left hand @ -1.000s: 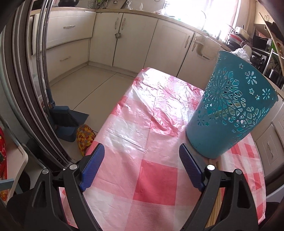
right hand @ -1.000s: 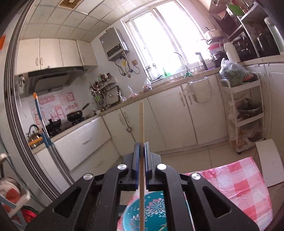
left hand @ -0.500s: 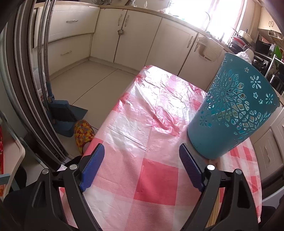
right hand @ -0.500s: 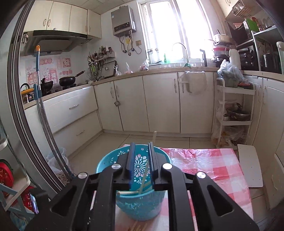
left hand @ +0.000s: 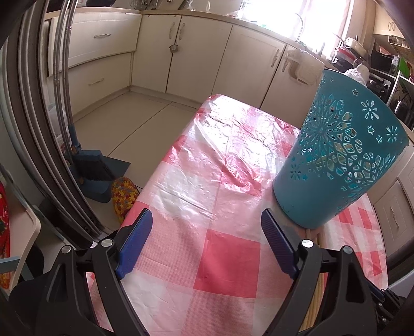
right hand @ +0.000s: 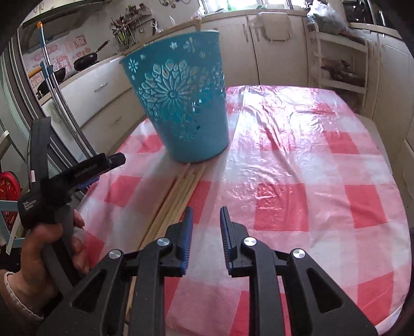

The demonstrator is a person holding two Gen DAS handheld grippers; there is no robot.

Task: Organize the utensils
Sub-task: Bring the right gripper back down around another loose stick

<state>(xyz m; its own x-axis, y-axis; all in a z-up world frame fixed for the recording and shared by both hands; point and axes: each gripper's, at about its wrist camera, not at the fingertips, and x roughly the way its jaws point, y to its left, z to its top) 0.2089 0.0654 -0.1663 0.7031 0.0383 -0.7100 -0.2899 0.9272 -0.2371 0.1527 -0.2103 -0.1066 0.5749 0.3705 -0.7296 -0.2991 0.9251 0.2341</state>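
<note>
A teal cut-out basket (right hand: 181, 103) stands upright on the red-and-white checked table (right hand: 310, 206); one chopstick tip (right hand: 198, 24) pokes above its rim. Several pale wooden chopsticks (right hand: 178, 196) lie in a bundle on the cloth, running from the basket's base towards me. My right gripper (right hand: 207, 214) hovers low just right of the bundle, jaws a little apart and empty. My left gripper (left hand: 207, 224) is open wide above the cloth with nothing in it; the basket (left hand: 341, 160) is ahead to its right. The chopsticks (left hand: 318, 284) pass under its right finger.
A hand (right hand: 38, 245) holds the left gripper's handle at the table's left edge. A broom and dustpan (left hand: 95, 170) and a colourful slipper (left hand: 124, 193) lie on the floor left of the table. Cabinets (left hand: 201, 56) line the far walls; a white rack (right hand: 339, 64) stands behind the table.
The right gripper held one chopstick upright above the basket, let it go into the basket, then sank to just above the table beside the bundle, jaws now empty. The left gripper stayed put.
</note>
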